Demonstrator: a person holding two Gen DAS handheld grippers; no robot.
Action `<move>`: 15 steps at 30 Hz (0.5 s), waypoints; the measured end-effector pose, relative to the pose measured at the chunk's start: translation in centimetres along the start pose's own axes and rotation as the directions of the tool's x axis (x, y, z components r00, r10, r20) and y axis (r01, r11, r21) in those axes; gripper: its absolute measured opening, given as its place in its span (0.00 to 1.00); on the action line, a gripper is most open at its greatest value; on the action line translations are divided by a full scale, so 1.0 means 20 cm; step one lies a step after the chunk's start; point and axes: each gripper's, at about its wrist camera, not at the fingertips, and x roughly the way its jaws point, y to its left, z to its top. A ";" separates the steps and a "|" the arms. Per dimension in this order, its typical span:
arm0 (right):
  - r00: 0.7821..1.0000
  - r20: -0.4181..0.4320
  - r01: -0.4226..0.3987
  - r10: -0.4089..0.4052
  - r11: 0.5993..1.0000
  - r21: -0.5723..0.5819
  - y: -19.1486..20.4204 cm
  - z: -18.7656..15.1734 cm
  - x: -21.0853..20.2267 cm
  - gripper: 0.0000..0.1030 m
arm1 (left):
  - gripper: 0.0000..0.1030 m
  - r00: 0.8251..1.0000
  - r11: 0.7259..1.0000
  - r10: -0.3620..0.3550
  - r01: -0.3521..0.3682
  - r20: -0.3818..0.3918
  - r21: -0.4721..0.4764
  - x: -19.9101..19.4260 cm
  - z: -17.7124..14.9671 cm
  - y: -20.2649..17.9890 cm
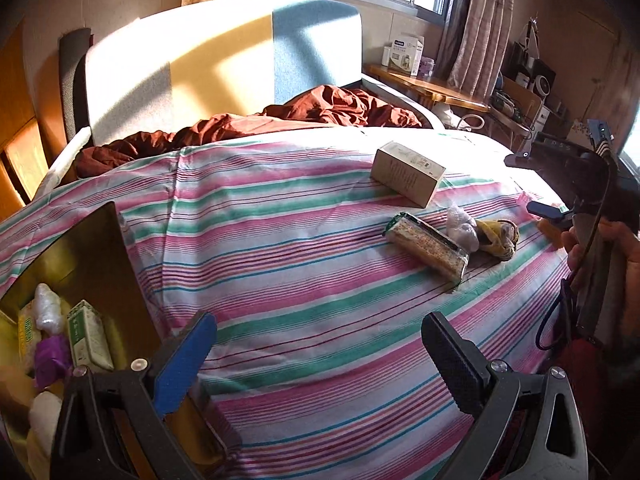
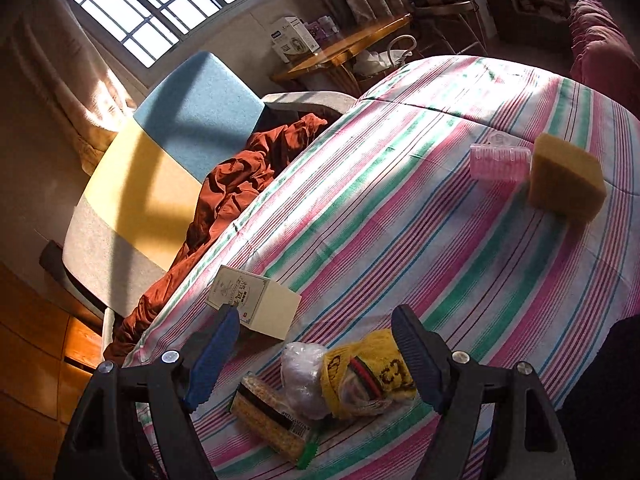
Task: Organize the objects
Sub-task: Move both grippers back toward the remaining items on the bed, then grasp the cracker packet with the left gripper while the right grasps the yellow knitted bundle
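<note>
on the striped bed cover (image 1: 304, 216), loose items counted: one cream carton (image 1: 408, 174), one clear-wrapped snack bar (image 1: 428, 246), one white plastic-wrapped bundle (image 1: 462, 226), one yellow knit item (image 1: 498, 236) with dark and red bands; the right wrist view adds one tan sponge block (image 2: 566, 178) and one pink ribbed plastic piece (image 2: 500, 162), touching each other, well apart from the rest. one gold-coloured box (image 1: 92, 248) sits at the near left edge of the bed, holding at least one green-and-white carton (image 1: 90, 338), one purple item (image 1: 52, 354) and one white wrapped bundle (image 1: 48, 308); its further contents are cut off by the frame and the gripper body, so the count inside is uncertain. print on the cartons is too small to read. one rust-brown sheet (image 1: 280, 120) lies bunched against the headboard (image 1: 224, 64). left gripper (image 1: 316, 350): jaws wide apart, nothing between them, over bare cover just right of the gold-coloured box, the loose items well ahead. right gripper (image 2: 316, 354): jaws wide apart, pads pressing nothing; the yellow knit item and the bundle lie between them, the yellow one close beside the right pad, though contact cannot be judged; the snack bar lies nearer the camera, the cream carton just behind the left pad. in the left wrist view the right gripper is mostly cut off at the frame edge, a hand (image 1: 596, 248) around its handle.
</note>
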 end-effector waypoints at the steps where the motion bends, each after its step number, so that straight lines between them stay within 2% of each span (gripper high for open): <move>1: 1.000 0.000 -0.007 0.007 1.000 0.002 0.00 0.00 0.00 0.78 | 1.00 1.000 1.000 -0.009 0.009 -0.020 -0.001 0.05 0.02 -0.03; 10: 0.998 -0.020 -0.058 0.058 0.998 0.001 0.02 0.00 0.01 0.78 | 1.00 0.984 0.994 -0.090 0.080 -0.157 -0.071 0.47 0.21 -0.24; 15: 0.996 -0.039 -0.078 0.077 0.997 -0.014 0.04 -0.01 0.03 0.78 | 1.00 0.975 0.985 -0.106 0.076 -0.196 -0.157 0.65 0.32 -0.32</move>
